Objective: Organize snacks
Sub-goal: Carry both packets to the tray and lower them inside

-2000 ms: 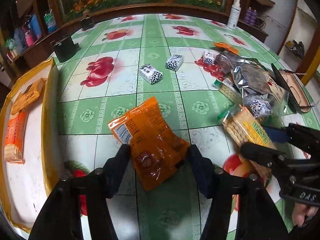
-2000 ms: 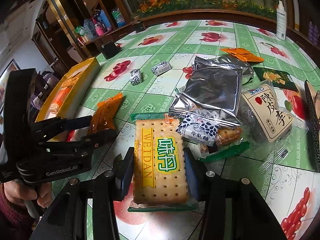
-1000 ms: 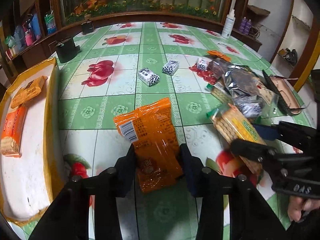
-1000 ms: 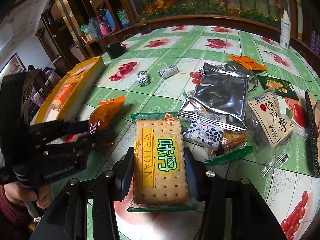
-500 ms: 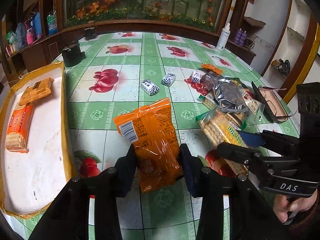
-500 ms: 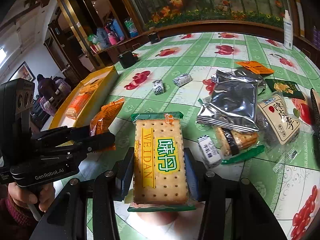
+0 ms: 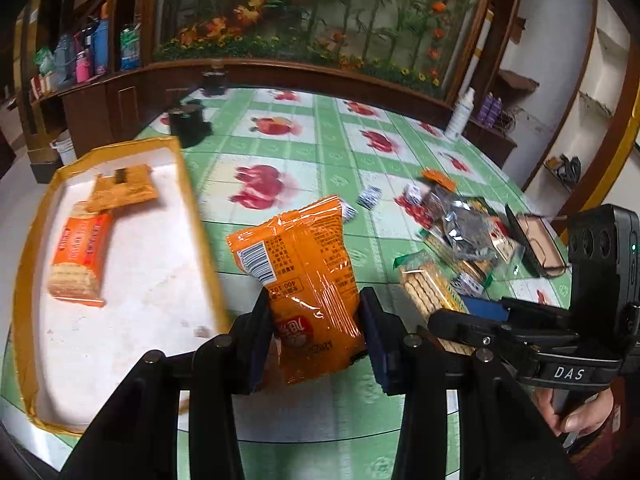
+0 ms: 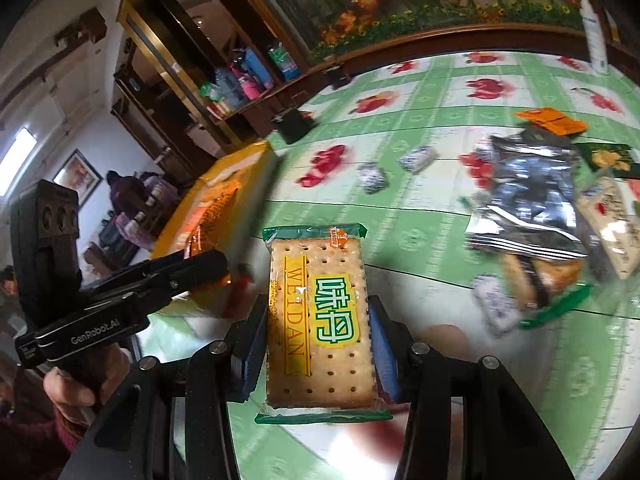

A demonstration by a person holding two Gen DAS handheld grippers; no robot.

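While both jaws grip packets, the left gripper (image 7: 316,336) with its orange packet (image 7: 304,280) hangs nearer the yellow tray (image 7: 192,200) than the right gripper (image 8: 316,344) with its cracker pack (image 8: 320,320).

"WEIDAN" runs along the cracker packet (image 8: 320,320); "GenRobot.AI" marks the left gripper (image 8: 95,334); "DAS" marks the right gripper (image 7: 570,373).

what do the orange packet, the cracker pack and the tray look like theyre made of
Orange packet: glossy plastic film, judging by its crinkles and glare. Cracker pack: clear shiny film, since the crackers show through. Tray: probably cardboard, matte yellow rim, white inside.
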